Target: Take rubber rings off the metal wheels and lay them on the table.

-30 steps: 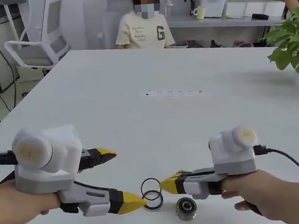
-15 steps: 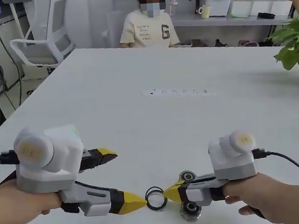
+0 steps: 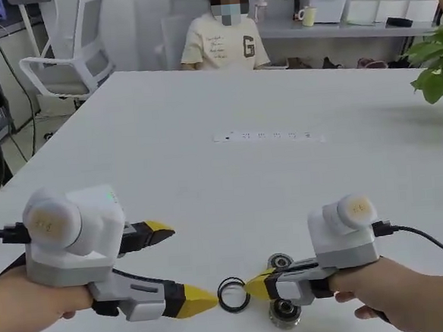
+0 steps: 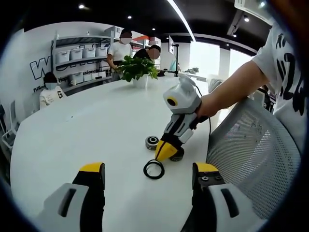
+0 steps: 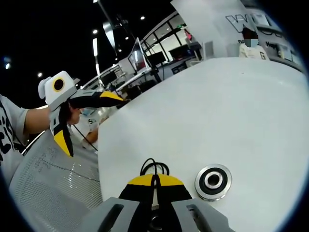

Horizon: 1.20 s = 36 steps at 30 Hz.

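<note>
Two black rubber rings point(image 3: 232, 295) lie overlapped on the white table point(image 3: 231, 188), also seen in the left gripper view point(image 4: 153, 169) and poking up past the jaws in the right gripper view point(image 5: 154, 167). My right gripper point(image 3: 250, 287) point(image 5: 154, 181) is shut, its yellow tip pinching the near edge of a ring; it also appears in the left gripper view point(image 4: 163, 151). One metal wheel point(image 3: 280, 262) point(image 4: 152, 141) point(image 5: 213, 181) rests just behind it, another point(image 3: 283, 312) point(image 4: 176, 156) under it. My left gripper point(image 3: 184, 266) point(image 4: 148, 170) point(image 5: 88, 118) is open, with nothing between its jaws, left of the rings.
A person point(image 3: 226, 40) sits at the table's far end beside a white chair point(image 3: 66, 59). A potted plant point(image 3: 435, 64) stands at the right edge. A flush socket strip point(image 3: 269, 136) runs across mid-table. My own chair's mesh back point(image 4: 251, 159) is close behind the near edge.
The right gripper has come down and slightly right, uncovering the wheel behind it. The raised ring has settled flat onto the other. The left gripper has held still.
</note>
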Tool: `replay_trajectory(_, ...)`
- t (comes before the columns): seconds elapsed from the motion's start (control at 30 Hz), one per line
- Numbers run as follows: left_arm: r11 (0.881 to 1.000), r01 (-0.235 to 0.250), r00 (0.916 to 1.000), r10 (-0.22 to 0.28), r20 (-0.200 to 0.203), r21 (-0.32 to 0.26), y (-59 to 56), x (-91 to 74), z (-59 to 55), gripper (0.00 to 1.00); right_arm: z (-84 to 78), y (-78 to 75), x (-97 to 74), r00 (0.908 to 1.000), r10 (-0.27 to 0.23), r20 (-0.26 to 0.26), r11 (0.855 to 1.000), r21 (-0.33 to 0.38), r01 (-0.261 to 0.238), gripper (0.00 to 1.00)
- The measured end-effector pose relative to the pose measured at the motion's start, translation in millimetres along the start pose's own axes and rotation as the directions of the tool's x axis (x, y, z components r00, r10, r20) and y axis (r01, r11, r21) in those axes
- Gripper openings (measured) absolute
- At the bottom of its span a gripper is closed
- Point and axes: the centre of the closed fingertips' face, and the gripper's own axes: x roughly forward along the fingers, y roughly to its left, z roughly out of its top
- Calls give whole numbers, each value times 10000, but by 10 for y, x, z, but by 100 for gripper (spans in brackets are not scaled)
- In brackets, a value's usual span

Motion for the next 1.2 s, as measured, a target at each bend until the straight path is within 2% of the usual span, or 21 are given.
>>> replay_trajectory(0.37,9999,-67,9999,66,-94,-101,10,-14,-38,71,22,-74,-20,9994,-328,79,9993,-195,330,6)
replay_trajectory(0.57,10000,-56,9999,55,-105,-53,10,-14,-27,71,92,-72,-85,9988,-365,333,9991,-210,372,8)
replay_trajectory(0.83,9999,-9,10000,9,13,-138,-16,-8,17,71,227,-53,-280,9949,-495,877,9983,-265,520,12)
replay_trajectory(1.03,9998,-14,9999,17,127,-211,5,-38,44,71,281,-38,-436,9919,-639,1102,9966,-446,692,15)
replay_trajectory(1.2,9998,4,9999,-1,162,-203,-4,-48,56,71,324,3,-621,9828,-813,1657,9952,-413,893,18)
